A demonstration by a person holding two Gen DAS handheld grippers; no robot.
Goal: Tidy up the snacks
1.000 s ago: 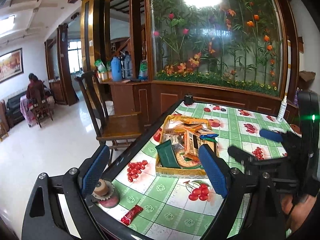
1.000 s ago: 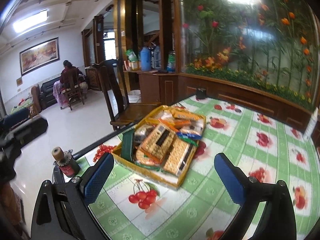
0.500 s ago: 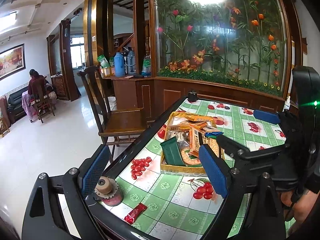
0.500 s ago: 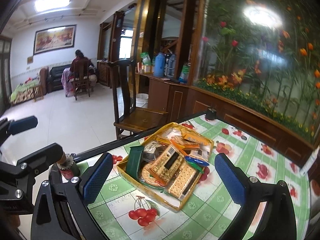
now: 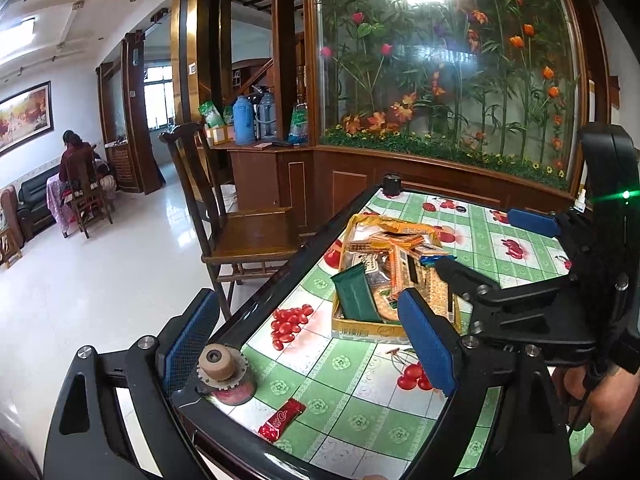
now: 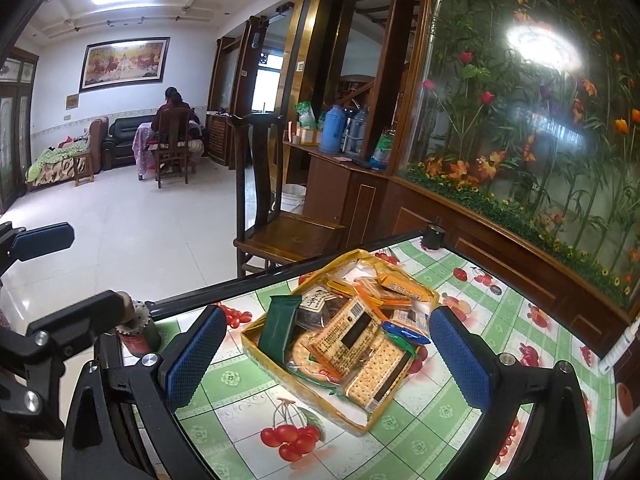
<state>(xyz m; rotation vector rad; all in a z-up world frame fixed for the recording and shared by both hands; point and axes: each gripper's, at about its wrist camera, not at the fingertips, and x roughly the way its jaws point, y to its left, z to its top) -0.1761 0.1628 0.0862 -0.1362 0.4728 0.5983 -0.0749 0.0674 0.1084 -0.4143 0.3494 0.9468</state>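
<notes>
A rectangular table with a green-and-white checked, cherry-printed top [image 6: 460, 412] and a black rim carries the work items. A shallow yellow cardboard tray [image 6: 256, 350] sits on the table near its left long edge, roughly midway along it. The tray is filled with wrapped snacks: a dark green flat packet [image 6: 282, 326] stands tilted against the tray's near-left corner, clear-wrapped square cracker packs [image 6: 380, 374] lie along the near side, and orange-wrapped bars [image 6: 400, 286] lie at the far end.

A small red candy wrapper [image 5: 282, 418] lies alone on the tabletop close to the near edge, well apart from the tray. Just beside it, at the near-left corner, stands a red jar with a tan cork-like cap [image 5: 224, 372]. A small black cylinder [image 5: 391, 185] stands at the far-left corner.

The left gripper [image 5: 310, 344], black with blue pads, is spread wide and holds nothing; it hovers over the near-left corner, with the jar between its fingers in the view. The right gripper [image 6: 326, 360] is likewise spread wide and empty, above the table, framing the tray without touching it. A hand [image 5: 596, 400] grips the right tool's handle.

A dark wooden chair [image 6: 280, 220] stands beside the table's left edge.
</notes>
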